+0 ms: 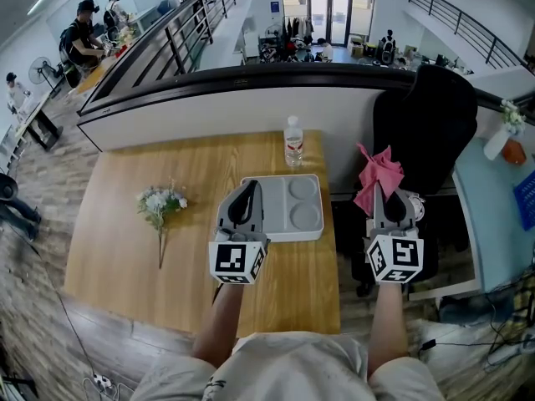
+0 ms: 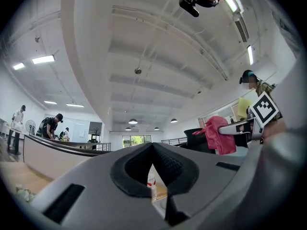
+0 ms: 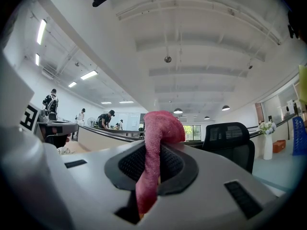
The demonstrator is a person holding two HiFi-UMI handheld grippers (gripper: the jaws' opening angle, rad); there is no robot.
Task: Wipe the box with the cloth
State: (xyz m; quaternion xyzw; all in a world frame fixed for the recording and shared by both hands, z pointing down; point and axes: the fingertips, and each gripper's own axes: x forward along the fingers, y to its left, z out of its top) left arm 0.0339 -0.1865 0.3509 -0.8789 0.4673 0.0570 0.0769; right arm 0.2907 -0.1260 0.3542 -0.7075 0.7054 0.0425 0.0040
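Observation:
The white box [image 1: 292, 236], a shallow tray with round wells, lies on the wooden table [image 1: 125, 249] near its right edge. My left gripper [image 1: 247, 189] hovers over the box's left part, its jaws shut with nothing between them. In the left gripper view the left gripper [image 2: 153, 150] points level across the room. My right gripper [image 1: 378, 194] is off the table's right side, shut on the pink cloth [image 1: 378, 176], which sticks up from its tips. The cloth [image 3: 156, 147] hangs folded over the right gripper [image 3: 154, 152] between the pads. From the left gripper view the cloth [image 2: 218, 133] shows at the right.
A water bottle [image 1: 293, 142] stands just behind the box. A small bunch of flowers [image 1: 160, 203] lies on the table's left part. A black office chair [image 1: 426, 124] stands beyond the table's right edge, under the right gripper. A low partition wall [image 1: 217, 107] runs behind the table.

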